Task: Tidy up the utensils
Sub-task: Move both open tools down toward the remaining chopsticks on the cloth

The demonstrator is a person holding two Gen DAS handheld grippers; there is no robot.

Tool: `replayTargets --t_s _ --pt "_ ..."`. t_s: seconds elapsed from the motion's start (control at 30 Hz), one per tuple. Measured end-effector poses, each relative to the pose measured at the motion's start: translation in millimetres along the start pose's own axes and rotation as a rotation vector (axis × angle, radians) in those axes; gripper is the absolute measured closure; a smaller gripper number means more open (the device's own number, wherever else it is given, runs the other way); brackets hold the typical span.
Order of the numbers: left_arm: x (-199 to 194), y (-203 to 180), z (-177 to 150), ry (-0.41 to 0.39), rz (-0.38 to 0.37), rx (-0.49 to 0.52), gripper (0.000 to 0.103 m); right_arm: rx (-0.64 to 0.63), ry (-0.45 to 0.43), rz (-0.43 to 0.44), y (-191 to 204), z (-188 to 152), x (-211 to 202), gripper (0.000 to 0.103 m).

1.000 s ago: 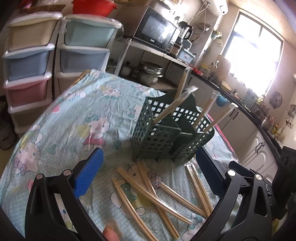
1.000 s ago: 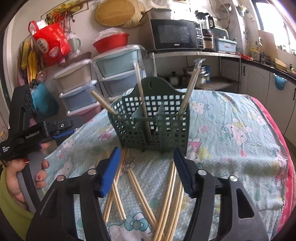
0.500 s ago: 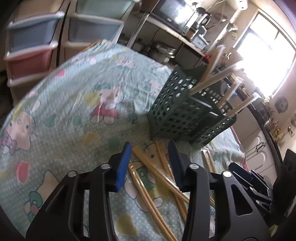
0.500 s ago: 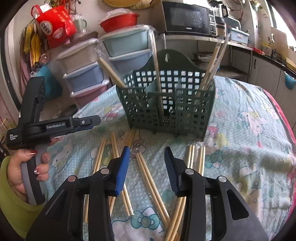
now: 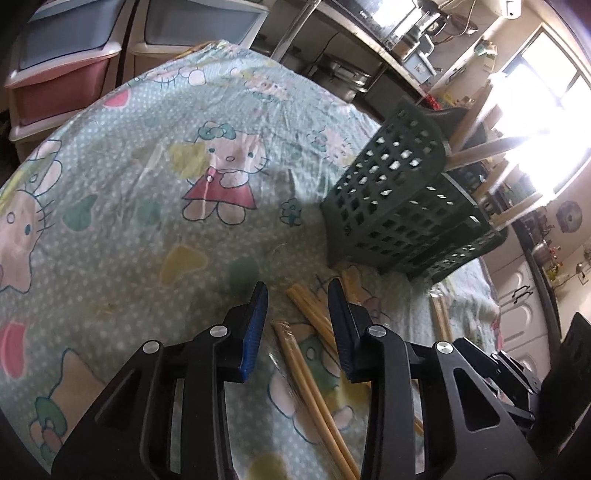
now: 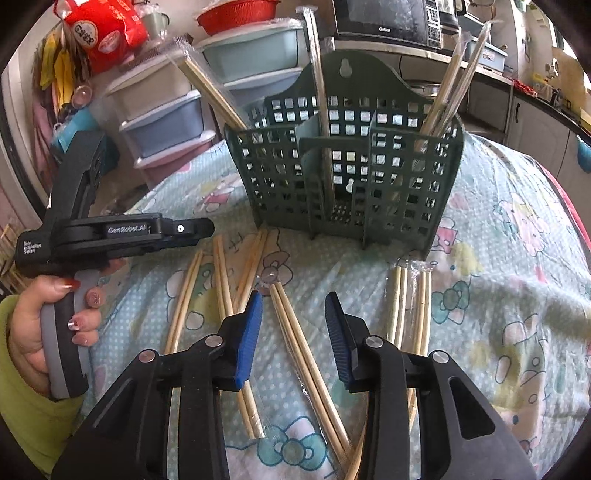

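Observation:
A dark green slotted utensil basket (image 6: 343, 177) stands on the table with several wrapped chopstick pairs upright in it; it also shows in the left wrist view (image 5: 402, 206). Several wrapped wooden chopstick pairs (image 6: 306, 339) lie on the cloth in front of it. My right gripper (image 6: 293, 299) is open and empty, low over one pair, a finger on each side. My left gripper (image 5: 297, 291) is open and empty, with chopstick ends (image 5: 314, 317) lying between its fingers. The left gripper body (image 6: 122, 236) shows at the left in the right wrist view.
The table has a pale green cartoon-print cloth (image 5: 147, 184). Stacked plastic drawers (image 6: 177, 110) stand behind the table's far left edge. A microwave (image 6: 384, 18) sits on a shelf behind the basket. Kitchen cabinets (image 6: 535, 122) run along the right.
Both grippers have narrowed from wide open and dropped lower toward the chopsticks on the cloth. The left gripper has tilted down and moved closer to the basket's left side.

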State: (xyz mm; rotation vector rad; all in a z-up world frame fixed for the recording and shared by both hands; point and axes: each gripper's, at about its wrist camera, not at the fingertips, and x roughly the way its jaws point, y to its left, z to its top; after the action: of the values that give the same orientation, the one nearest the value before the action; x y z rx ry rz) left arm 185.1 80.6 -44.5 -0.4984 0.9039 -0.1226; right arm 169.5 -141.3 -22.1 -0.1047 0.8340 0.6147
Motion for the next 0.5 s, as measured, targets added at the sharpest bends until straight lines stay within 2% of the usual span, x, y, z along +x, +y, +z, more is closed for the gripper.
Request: replayTargets --t_s 0.3,0.5 --pt "14.1 7.5 7.7 0.020 0.008 -0.013 0.075 -0.065 0.090 -0.042 3.0 6.7 34.1 0.069" --pt "17.3 6.9 10.4 0.015 0.016 -0.006 0.075 -0.138 0.130 -0.039 20.1 10.2 50.5 0.069"
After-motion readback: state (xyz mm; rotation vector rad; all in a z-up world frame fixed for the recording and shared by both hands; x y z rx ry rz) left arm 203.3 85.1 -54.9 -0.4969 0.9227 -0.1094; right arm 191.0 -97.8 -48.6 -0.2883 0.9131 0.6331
